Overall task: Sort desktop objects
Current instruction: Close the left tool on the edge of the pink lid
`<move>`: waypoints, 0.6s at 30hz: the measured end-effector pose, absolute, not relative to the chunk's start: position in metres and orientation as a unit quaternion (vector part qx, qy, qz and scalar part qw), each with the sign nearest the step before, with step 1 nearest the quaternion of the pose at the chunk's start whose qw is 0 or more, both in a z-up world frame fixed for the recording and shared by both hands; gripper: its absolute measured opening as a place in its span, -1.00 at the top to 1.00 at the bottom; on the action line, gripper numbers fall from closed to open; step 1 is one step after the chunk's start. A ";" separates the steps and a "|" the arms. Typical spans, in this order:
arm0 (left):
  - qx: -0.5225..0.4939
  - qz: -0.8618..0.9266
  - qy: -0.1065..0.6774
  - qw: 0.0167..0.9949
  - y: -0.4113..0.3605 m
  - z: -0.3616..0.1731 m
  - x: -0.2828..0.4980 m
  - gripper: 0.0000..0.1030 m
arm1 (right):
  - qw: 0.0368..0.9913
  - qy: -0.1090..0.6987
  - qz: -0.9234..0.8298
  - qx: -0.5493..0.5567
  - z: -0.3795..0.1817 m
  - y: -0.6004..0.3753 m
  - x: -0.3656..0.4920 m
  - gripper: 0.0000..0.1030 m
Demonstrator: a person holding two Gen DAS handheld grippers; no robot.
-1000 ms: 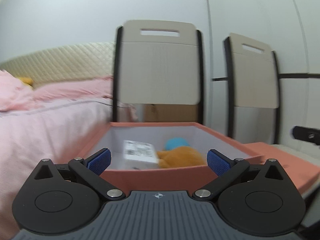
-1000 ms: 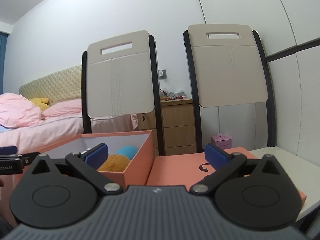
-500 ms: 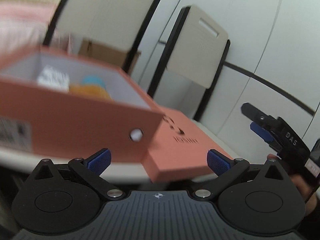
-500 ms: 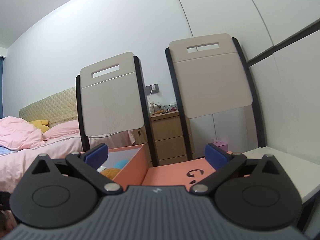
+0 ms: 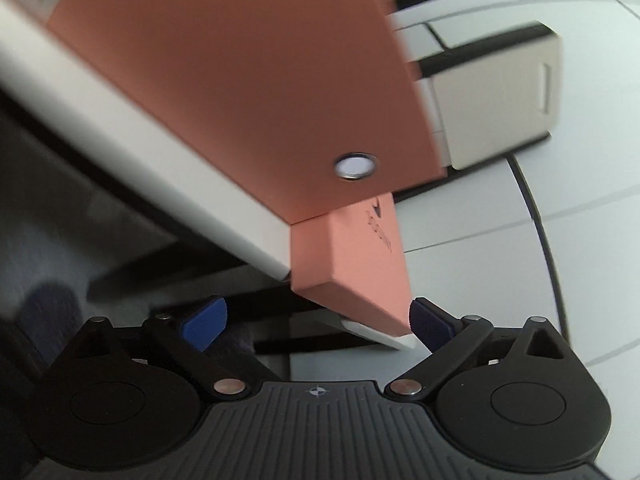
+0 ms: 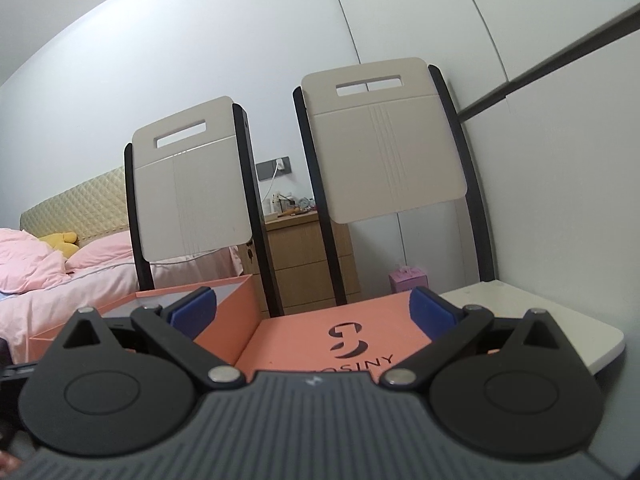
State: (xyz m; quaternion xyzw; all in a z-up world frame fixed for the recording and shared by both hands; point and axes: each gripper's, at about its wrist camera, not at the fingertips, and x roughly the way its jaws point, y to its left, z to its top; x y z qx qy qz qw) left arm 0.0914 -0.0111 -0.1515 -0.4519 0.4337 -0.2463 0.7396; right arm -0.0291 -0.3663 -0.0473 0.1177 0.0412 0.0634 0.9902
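Two salmon-pink cardboard pieces sit on the white table [image 6: 568,316]: an open box [image 6: 236,312] at the left and its flat lid [image 6: 360,336] lying beside it to the right, printed logo facing up. Right gripper [image 6: 312,312], roughly level, low over the near edge of the lid; jaws spread wide, blue pads [image 6: 430,312] clear of everything, nothing held. One pad shows in front of the box's side wall, the other over the lid's right portion. Left gripper [image 5: 318,322] strongly rolled, so its view is tilted: box wall [image 5: 248,92] with a metal-ringed hole [image 5: 355,166] fills the upper frame, and the lid's corner [image 5: 352,280] juts down between the jaws, overhanging the table edge [image 5: 120,128]. Left jaws wide apart but have just been closing a little; the lid corner lies between them, close to the right-hand pad [image 5: 428,322], the other pad well off it. Whether that near pad touches the lid, cannot tell; no grip visible. Box contents hidden from both views. Behind the table, two folding chairs [image 6: 384,148] with beige backs and black frames lean upright against the wall. Between them a wooden nightstand [image 6: 304,264] with small clutter on top. Bed with pink bedding [image 6: 48,276] at far left, a yellow plush [image 6: 62,240] by the quilted headboard. Small pink box [image 6: 408,280] on the floor by the right chair.
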 end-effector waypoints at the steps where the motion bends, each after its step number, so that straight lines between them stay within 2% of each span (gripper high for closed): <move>1: -0.463 -0.245 0.438 0.731 -0.011 -0.156 0.095 -0.89 | 0.990 0.044 0.067 0.116 -0.048 -0.366 -0.029 -1.00; 5: -0.492 -0.237 0.448 0.708 -0.019 -0.166 0.105 -0.80 | 0.989 0.052 0.077 0.117 -0.050 -0.366 -0.028 -1.00; 8: -0.505 -0.233 0.465 0.689 -0.029 -0.174 0.114 -0.64 | 0.988 0.056 0.081 0.121 -0.051 -0.366 -0.026 -1.00; 11: -0.520 -0.234 0.470 0.673 -0.039 -0.178 0.122 -0.56 | 0.986 0.061 0.088 0.127 -0.051 -0.365 -0.023 -1.00; 18: -0.551 -0.238 0.480 0.639 -0.044 -0.181 0.135 -0.16 | 0.985 0.070 0.100 0.124 -0.053 -0.360 -0.019 -1.00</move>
